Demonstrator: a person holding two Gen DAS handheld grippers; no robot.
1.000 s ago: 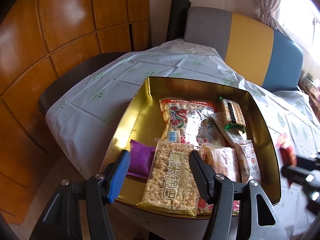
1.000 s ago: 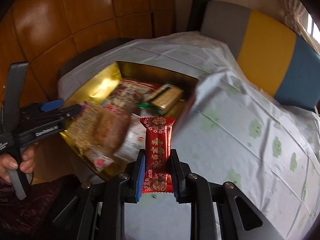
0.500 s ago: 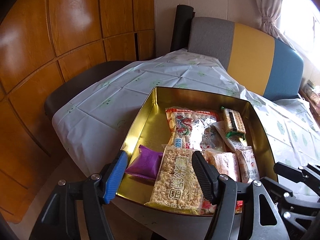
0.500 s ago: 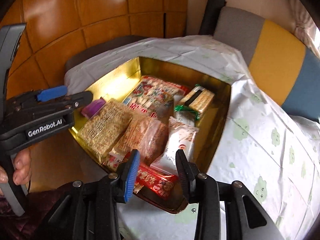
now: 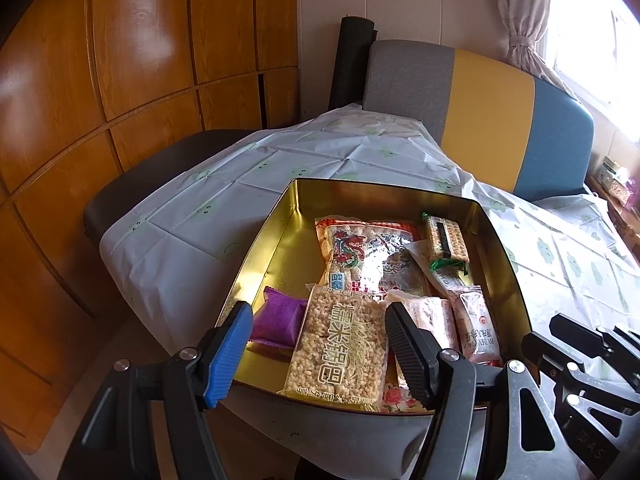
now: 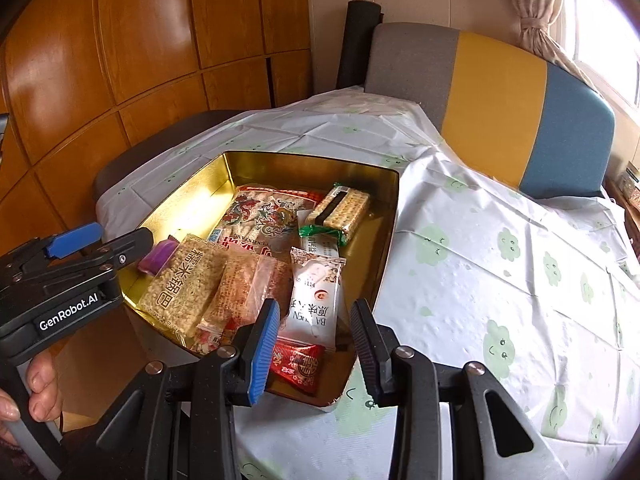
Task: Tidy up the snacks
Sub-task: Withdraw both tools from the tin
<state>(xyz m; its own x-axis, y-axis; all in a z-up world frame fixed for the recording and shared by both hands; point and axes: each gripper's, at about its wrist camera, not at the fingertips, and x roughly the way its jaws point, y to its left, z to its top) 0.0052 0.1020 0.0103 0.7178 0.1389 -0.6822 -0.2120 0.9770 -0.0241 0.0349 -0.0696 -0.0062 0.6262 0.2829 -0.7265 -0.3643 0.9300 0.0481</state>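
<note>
A gold tin (image 5: 380, 200) on the table holds several snack packets. A rice-cake pack (image 5: 340, 344) and a purple packet (image 5: 278, 322) lie at its near side. My left gripper (image 5: 316, 354) hovers open above them, touching neither. In the right wrist view the tin (image 6: 312, 168) shows a red packet (image 6: 296, 364) lying flat in its near corner beside a white packet (image 6: 316, 300). My right gripper (image 6: 314, 346) stands open just over the red packet, its pads clear of it. The left gripper (image 6: 80, 256) appears at the left, held by a hand (image 6: 24, 384).
A white tablecloth with green cloud prints (image 6: 500, 280) covers the table to the right of the tin. A grey, yellow and blue chair back (image 5: 480, 108) stands behind. Wooden panels (image 5: 140, 60) fill the left, with a dark seat (image 5: 160, 168) below them.
My right gripper carried the red packet over the tin, opened and left it in the near corner. My left gripper widened slightly and drew back a little.
</note>
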